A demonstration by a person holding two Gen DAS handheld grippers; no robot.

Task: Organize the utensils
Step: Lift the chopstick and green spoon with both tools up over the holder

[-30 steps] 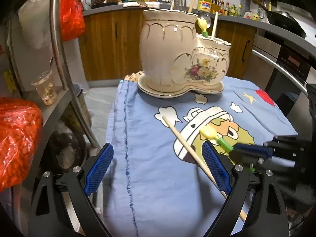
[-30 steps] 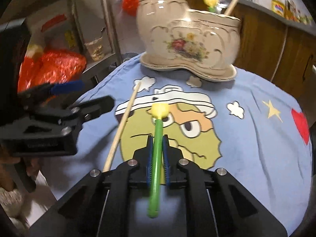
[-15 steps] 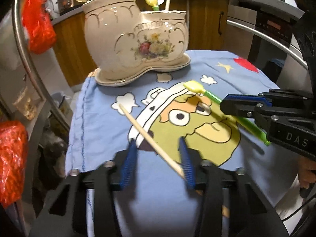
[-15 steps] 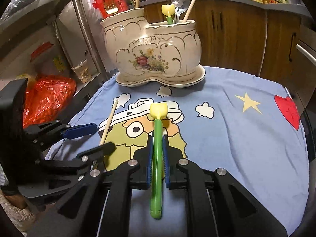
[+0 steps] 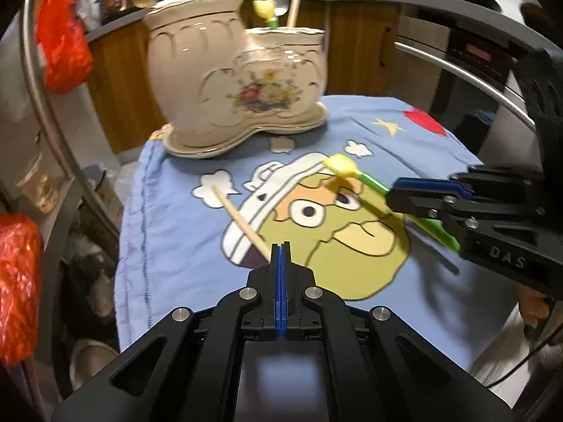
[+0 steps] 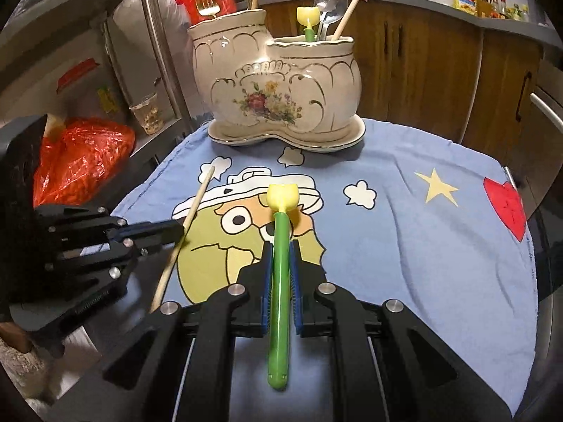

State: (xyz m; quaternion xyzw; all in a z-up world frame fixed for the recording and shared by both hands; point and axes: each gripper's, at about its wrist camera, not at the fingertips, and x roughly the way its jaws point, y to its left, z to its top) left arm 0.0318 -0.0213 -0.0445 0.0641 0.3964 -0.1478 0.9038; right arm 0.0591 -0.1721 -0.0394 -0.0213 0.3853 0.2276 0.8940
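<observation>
A cream ceramic utensil holder [image 6: 274, 95] with two compartments stands at the far side of the blue cartoon cloth [image 6: 404, 232]; it also shows in the left wrist view [image 5: 232, 81]. It holds a fork, a spoon, chopsticks and a tulip-topped stick. My left gripper [image 5: 280, 246] is shut on a wooden chopstick [image 5: 241, 219], also seen in the right wrist view [image 6: 183, 235]. My right gripper [image 6: 280, 246] is shut on a green stick with a yellow tulip top [image 6: 281, 218], held above the cloth; it also shows in the left wrist view [image 5: 355, 172].
A metal rack with red plastic bags [image 6: 81, 161] and a plastic cup [image 6: 147, 112] stands left of the table. Wooden cabinets [image 6: 440, 70] and an oven handle [image 5: 457, 74] lie behind and to the right.
My left gripper has closed from open onto the wooden chopstick. My right gripper still holds the green tulip stick and has lifted it a little.
</observation>
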